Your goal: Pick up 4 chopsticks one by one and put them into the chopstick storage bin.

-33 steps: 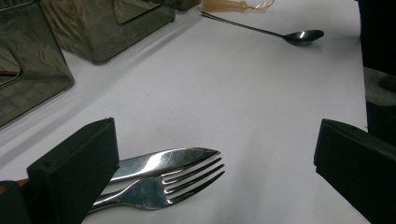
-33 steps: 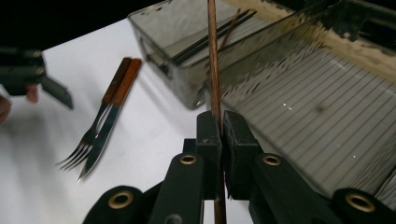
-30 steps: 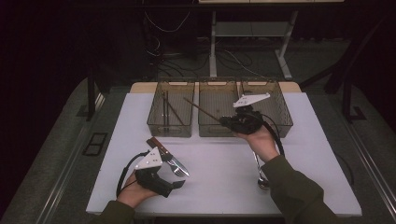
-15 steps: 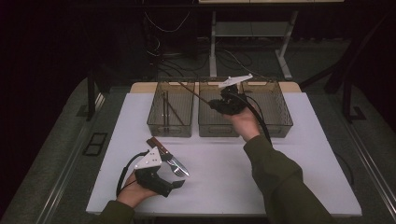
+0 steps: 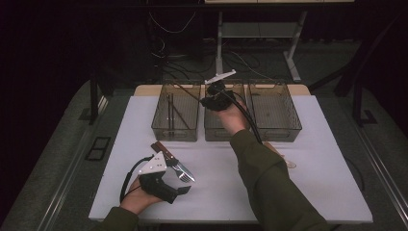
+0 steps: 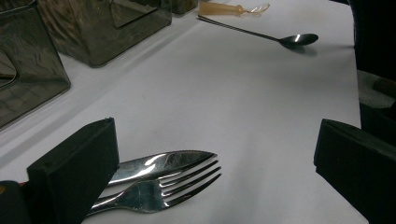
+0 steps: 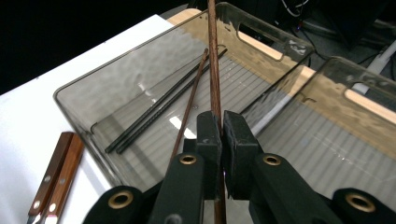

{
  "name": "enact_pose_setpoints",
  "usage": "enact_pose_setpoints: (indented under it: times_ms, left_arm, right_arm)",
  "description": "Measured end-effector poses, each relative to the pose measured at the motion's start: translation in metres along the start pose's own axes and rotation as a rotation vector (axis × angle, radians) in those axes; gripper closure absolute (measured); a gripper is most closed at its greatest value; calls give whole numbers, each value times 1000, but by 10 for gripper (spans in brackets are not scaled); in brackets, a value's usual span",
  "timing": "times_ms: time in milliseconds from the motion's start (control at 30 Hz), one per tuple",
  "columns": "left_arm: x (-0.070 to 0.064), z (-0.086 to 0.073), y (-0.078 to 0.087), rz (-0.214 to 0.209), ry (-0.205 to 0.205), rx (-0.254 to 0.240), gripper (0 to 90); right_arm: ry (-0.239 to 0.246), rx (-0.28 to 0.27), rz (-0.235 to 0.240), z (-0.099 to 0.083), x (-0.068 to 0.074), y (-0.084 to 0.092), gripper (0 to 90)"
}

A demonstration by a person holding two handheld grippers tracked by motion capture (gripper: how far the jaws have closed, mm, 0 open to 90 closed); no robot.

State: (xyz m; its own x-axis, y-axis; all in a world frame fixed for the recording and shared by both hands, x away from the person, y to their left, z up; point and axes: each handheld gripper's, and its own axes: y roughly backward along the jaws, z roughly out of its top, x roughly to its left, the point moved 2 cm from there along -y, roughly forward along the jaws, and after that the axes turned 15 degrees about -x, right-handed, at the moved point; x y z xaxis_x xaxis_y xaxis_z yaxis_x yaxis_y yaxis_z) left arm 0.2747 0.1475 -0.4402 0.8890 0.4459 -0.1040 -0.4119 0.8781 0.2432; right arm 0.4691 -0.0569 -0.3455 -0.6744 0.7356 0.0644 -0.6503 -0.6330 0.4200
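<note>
Right gripper point(image 7: 219, 140) clamping brown chopstick point(image 7: 213, 60), over tray point(image 7: 93, 100)

The counter point(image 5: 332, 192) is covered in white. Three clear bins point(image 5: 175, 118), a knife point(image 5: 166, 155), fork point(image 5: 183, 174) and spoon point(image 6: 299, 39) are carried directly on it.

Three bins point(image 5: 174, 129) wall the far edge; white tabletop point(image 5: 211, 192) between lies open.

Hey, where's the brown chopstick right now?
In the high view the brown chopstick is clamped in the right gripper, slanting over the left bin, where three more chopsticks lie.
</note>
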Motion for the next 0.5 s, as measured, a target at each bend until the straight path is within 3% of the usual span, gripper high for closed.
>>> enact_pose_setpoints:
  times_ms: [500]
  left_arm:
    - [-2, 1, 0, -18, -7, 1, 0]
  right_arm:
    - [-23, 92, -34, -4, 16, -58, 856]
